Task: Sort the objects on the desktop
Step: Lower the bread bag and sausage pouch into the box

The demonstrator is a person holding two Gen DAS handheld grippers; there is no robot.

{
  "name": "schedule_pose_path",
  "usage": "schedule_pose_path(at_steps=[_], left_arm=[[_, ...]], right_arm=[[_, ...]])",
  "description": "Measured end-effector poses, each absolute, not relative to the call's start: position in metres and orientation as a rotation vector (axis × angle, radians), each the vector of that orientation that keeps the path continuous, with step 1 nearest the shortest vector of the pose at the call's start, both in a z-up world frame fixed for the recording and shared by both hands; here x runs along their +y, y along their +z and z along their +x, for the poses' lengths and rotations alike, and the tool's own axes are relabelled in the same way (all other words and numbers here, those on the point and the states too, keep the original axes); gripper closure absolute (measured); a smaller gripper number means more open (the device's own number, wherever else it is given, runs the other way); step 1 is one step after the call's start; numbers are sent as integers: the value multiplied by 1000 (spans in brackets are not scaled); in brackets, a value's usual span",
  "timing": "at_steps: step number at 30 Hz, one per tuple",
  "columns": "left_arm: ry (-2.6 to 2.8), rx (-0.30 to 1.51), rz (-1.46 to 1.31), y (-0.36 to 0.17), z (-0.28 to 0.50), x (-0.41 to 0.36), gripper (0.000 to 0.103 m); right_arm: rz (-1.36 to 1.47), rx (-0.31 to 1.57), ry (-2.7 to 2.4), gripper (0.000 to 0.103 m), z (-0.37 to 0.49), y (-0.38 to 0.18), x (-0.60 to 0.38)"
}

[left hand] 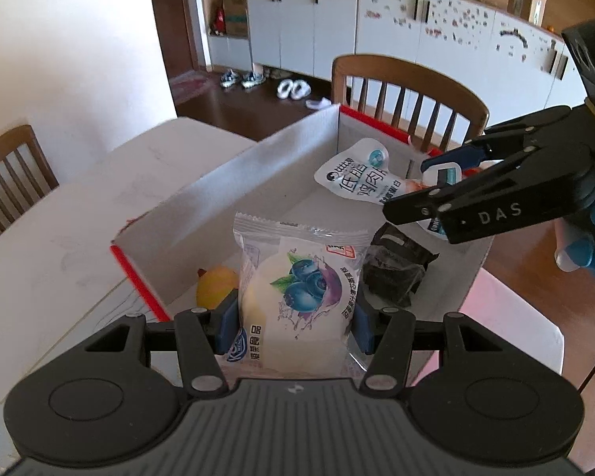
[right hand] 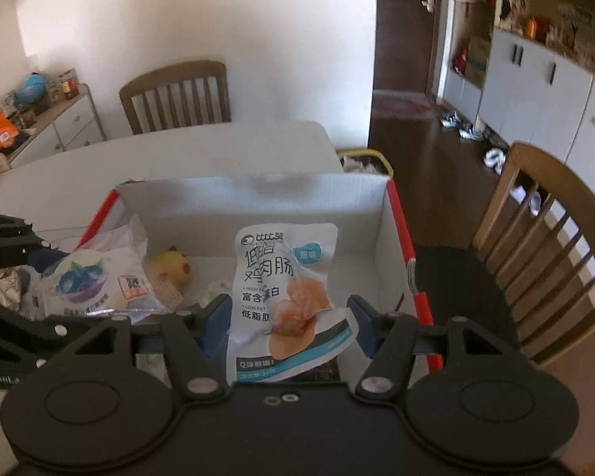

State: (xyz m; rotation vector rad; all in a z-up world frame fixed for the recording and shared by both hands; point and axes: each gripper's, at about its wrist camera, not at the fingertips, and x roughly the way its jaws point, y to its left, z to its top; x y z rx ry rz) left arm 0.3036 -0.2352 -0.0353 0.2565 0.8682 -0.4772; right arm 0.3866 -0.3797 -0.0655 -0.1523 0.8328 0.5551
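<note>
A cardboard box with red edges stands on the white table; it also shows in the right wrist view. My left gripper is shut on a blueberry snack packet and holds it upright over the box's near end. My right gripper is shut on a white chicken sausage pouch over the box; that pouch also shows in the left wrist view. In the box lie a yellow toy and a dark wrapped packet.
Wooden chairs stand at the table's far side and left. White cabinets line the back wall. A side cupboard with clutter stands left in the right wrist view. Dark wood floor lies beyond the table.
</note>
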Motion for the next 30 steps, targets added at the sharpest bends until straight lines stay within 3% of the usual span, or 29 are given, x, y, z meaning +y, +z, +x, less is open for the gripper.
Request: schedule_pose_path(at_steps=[30], left_arm=[[-497, 1100, 270, -82, 350, -255, 48]], right_arm=[[-231, 1090, 458, 39, 452, -118, -337]])
